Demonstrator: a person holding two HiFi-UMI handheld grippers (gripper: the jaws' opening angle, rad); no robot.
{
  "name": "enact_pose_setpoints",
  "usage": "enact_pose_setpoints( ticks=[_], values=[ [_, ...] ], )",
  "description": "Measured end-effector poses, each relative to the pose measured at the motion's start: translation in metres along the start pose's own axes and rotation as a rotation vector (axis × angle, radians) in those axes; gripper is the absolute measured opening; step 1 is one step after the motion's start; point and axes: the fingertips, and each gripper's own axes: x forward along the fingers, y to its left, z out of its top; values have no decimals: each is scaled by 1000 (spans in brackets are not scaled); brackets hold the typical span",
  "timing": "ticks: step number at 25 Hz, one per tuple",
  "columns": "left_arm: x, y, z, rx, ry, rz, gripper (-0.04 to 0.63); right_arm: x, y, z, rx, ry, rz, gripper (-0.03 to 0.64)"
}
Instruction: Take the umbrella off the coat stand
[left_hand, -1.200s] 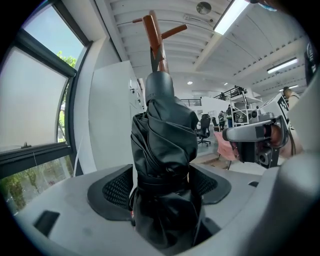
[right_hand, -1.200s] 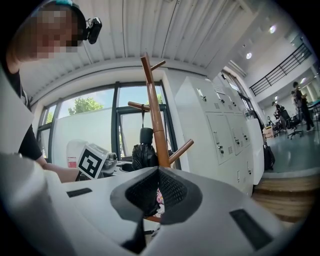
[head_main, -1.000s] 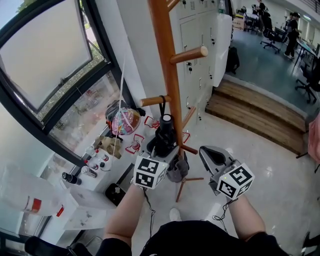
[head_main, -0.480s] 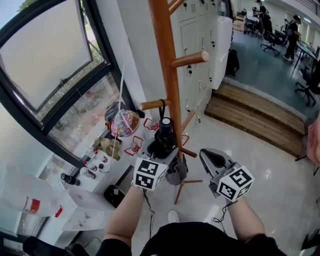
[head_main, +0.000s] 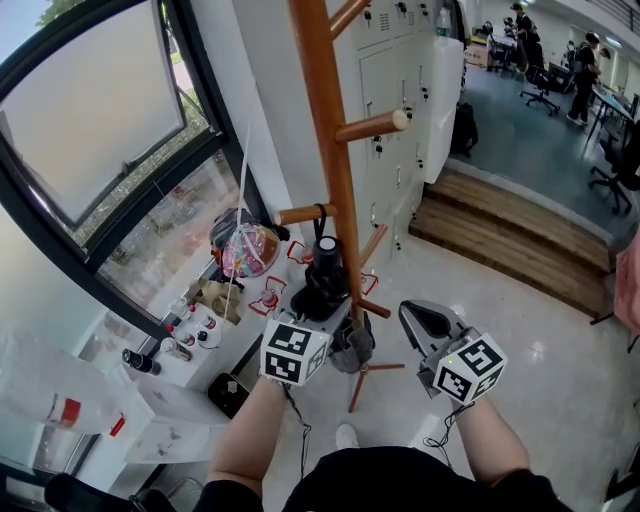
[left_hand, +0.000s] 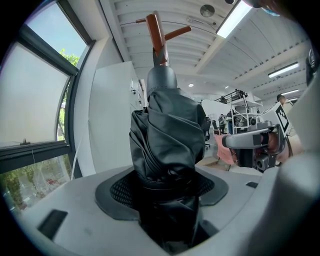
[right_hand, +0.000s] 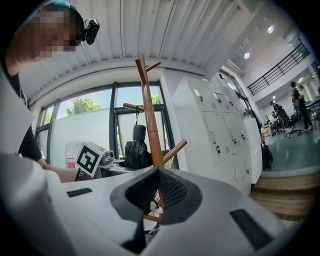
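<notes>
Indoor corner by a large dark-framed window (head_main: 90, 120); pale glossy floor (head_main: 520, 340), white lockers (head_main: 395, 100) along the wall, and a wooden step (head_main: 510, 240) leading to a blue-grey office area with chairs (head_main: 545, 75). The wooden coat stand (head_main: 325, 150) stands upright on the floor near the window. The black folded umbrella (head_main: 325, 275) hangs beside the pole, its strap (head_main: 321, 222) looped over a low peg (head_main: 300, 213). Left gripper (head_main: 335, 318) is at the umbrella's lower body; its jaws have just been closing, and its own view shows the folded fabric filling the gap with both pads against it. Right gripper (head_main: 425, 318) is held apart to the right of the stand, jaws together at the tips with nothing between. A low white bench (head_main: 150, 400) under the window carries small bottles (head_main: 185, 330); a multicoloured bag (head_main: 248, 248) sits just left of the stand.
</notes>
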Motion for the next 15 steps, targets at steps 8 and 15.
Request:
enact_pose_setpoints(
  ticks=[8, 15],
  values=[
    [-12, -4, 11, -44, -33, 2, 281, -4, 3, 4, -5, -11, 4, 54],
    [-23, -3, 25, -86, -74, 6, 279, -6, 4, 7, -4, -19, 6, 54]
  ],
)
